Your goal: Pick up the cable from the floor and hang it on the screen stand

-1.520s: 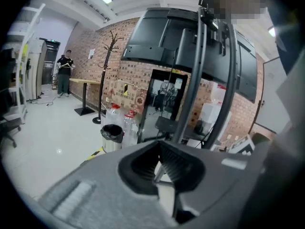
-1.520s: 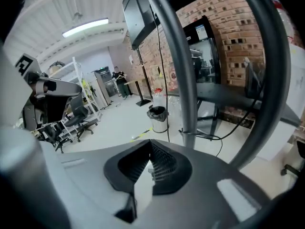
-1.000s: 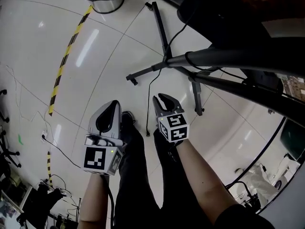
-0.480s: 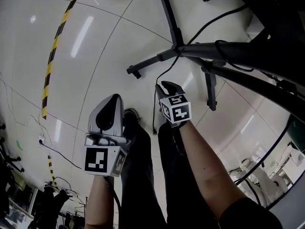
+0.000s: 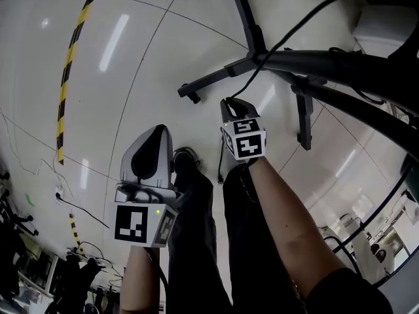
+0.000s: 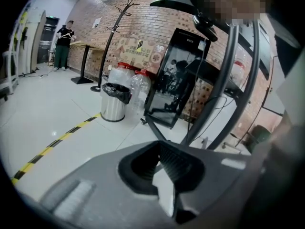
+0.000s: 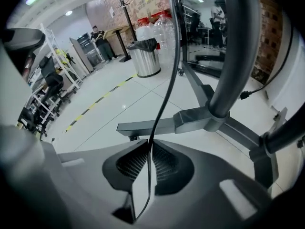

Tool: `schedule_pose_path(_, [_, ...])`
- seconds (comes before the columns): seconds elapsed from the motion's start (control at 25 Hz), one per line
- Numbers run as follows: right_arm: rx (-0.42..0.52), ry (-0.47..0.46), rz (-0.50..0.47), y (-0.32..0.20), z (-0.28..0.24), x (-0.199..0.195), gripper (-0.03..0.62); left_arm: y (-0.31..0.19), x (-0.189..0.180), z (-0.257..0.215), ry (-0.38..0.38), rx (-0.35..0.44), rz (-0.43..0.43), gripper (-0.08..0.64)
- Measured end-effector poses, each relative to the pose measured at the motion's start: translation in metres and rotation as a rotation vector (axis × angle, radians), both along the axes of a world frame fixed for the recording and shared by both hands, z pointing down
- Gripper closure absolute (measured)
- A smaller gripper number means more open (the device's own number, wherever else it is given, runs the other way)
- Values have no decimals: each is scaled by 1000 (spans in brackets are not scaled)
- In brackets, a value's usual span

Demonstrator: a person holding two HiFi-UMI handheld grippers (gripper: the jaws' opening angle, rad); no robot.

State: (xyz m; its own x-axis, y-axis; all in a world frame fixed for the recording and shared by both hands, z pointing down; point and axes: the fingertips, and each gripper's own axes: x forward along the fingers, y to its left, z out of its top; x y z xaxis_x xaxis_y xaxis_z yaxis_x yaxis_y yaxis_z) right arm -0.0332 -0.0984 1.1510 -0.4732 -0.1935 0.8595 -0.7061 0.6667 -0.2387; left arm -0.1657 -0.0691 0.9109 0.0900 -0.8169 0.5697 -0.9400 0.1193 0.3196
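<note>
A glossy white tiled floor (image 5: 163, 57) fills the head view, with a yellow-and-black tape stripe (image 5: 69, 64) along its left. The dark legs of the screen stand (image 5: 327, 61) spread across the top. The left gripper (image 5: 157, 131) hangs over bare floor beside the person's dark trouser legs. The right gripper (image 5: 232, 103) points down just short of the stand's foot. The black cable (image 5: 286, 38) drops from the stand towards the right gripper's tip.

In the left gripper view a brick wall (image 6: 143, 13) and a steel bin (image 6: 113, 101) stand behind the stand's tubes. The left gripper's jaws meet at their tips with nothing between them.

In the right gripper view the cable runs straight down between the ribbed pads. The right gripper's jaws have just been closing and now pinch the cable near the tips. The cable's upper run leads up beside the stand's column, and its lower end hangs behind the pads.

Compared with a second ago, both grippers sit lower and closer to the floor. The stand's legs now loom larger in the head view, and the right gripper has reached the cable.
</note>
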Motion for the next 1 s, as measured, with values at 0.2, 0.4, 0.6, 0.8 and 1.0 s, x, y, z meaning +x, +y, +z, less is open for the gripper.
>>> schedule_pose_path(0.2, [-14, -9, -10, 7, -18, -2, 565, -2, 3, -14, 5, 23, 11, 555])
schedule_pose_path(0.4, [-14, -20, -15, 7, -55, 0, 566, -12, 4, -40, -1, 44, 11, 555])
schedule_pose_path(0.6, [43, -29, -51, 3, -107, 1, 566, -16, 10, -77, -3, 57, 35, 555])
schedule_pose_path(0.8, [143, -54, -87, 1, -172, 1, 566, -20, 13, -126, 7, 109, 47, 555])
schedule_pose_path(1.0, [254, -144, -122, -6, -265, -12, 566, -14, 11, -176, 40, 92, 21, 555])
